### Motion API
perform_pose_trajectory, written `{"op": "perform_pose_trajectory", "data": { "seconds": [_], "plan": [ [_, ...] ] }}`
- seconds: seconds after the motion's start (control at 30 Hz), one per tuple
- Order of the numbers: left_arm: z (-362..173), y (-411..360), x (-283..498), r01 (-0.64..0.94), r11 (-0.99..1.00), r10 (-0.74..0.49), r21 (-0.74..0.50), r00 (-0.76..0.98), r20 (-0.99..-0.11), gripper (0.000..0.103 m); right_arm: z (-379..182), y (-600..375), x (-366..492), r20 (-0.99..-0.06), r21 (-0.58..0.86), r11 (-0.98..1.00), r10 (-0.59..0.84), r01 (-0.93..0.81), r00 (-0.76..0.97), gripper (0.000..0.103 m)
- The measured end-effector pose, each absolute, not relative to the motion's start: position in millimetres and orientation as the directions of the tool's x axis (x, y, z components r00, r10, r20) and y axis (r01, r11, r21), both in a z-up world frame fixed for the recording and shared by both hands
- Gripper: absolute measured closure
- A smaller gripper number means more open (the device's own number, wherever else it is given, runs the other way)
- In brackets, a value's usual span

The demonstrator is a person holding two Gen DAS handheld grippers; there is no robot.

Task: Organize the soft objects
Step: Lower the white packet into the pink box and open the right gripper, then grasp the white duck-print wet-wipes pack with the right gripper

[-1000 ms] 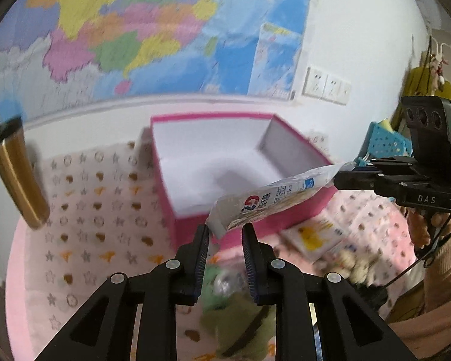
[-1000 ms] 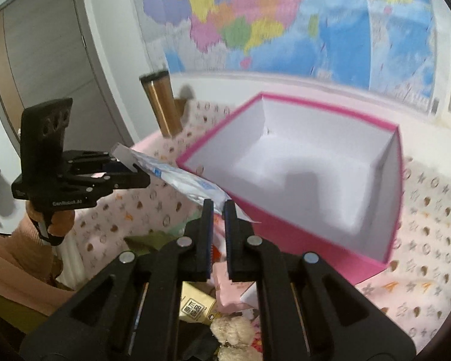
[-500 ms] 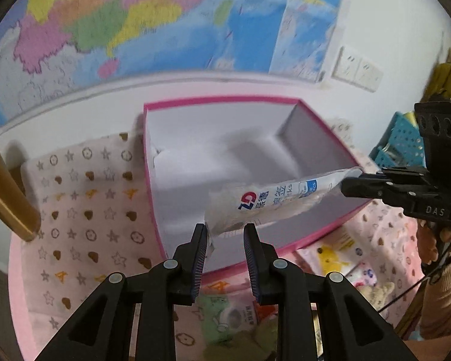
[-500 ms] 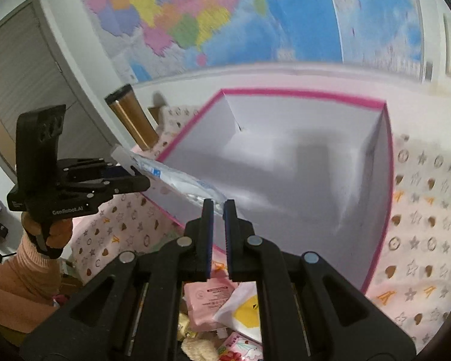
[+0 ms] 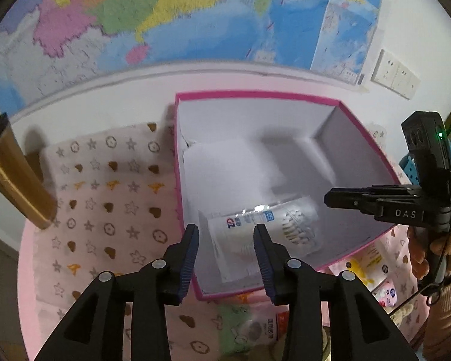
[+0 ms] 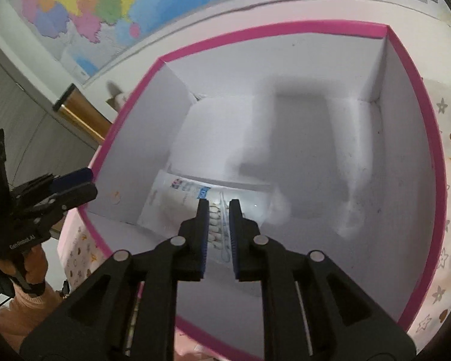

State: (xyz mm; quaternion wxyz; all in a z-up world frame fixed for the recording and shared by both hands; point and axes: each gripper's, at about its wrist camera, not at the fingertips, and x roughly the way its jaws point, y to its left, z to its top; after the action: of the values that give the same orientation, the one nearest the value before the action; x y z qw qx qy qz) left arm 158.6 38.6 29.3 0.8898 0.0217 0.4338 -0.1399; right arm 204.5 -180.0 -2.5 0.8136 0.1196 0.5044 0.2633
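A clear plastic packet of white cotton swabs (image 5: 264, 228) lies on the floor of the pink-rimmed white box (image 5: 255, 94), near its front-left corner. It also shows in the right wrist view (image 6: 177, 204) inside the box (image 6: 273, 27). My left gripper (image 5: 225, 234) is open and empty above the box's front edge, the packet below it. My right gripper (image 6: 219, 207) is open a little and empty, held over the packet inside the box. In the left wrist view the right gripper (image 5: 327, 200) reaches in from the right.
A gold tumbler (image 5: 12, 177) stands left of the box on a star-patterned cloth (image 5: 105, 198). Several soft packets, a green one (image 5: 240, 331) among them, lie in front of the box. A map covers the wall behind.
Both grippers held the swab packet stretched between them above the box; both have opened and let go, and the packet now lies inside the box.
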Motion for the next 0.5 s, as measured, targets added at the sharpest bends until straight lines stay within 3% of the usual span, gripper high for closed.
{"op": "perform_pose_trajectory", "data": {
  "seconds": [0.13,0.27,0.33,0.5],
  "plan": [
    [41.5,38.0,131.9,0.321,0.944,-0.280,-0.079,0.649,-0.707,0.052,17.9,-186.3,180.9,-0.720,0.433,0.828,0.556,-0.357,0.416,0.072],
    [52.5,30.8,110.8,0.383,0.918,-0.350,-0.101,0.667,-0.657,0.046,51.3,-193.9,146.7,-0.657,0.422,0.807,0.586,-0.414,0.474,0.066],
    [54.2,26.7,98.9,0.410,0.905,-0.381,-0.112,0.667,-0.640,0.046,62.9,-197.6,133.2,-0.639,0.414,0.803,0.592,-0.430,0.491,0.058],
    [55.0,16.8,73.2,0.463,0.872,-0.452,-0.157,0.641,-0.621,0.045,86.9,-206.7,91.3,-0.589,0.408,0.784,0.618,-0.468,0.521,0.055]
  ]
}}
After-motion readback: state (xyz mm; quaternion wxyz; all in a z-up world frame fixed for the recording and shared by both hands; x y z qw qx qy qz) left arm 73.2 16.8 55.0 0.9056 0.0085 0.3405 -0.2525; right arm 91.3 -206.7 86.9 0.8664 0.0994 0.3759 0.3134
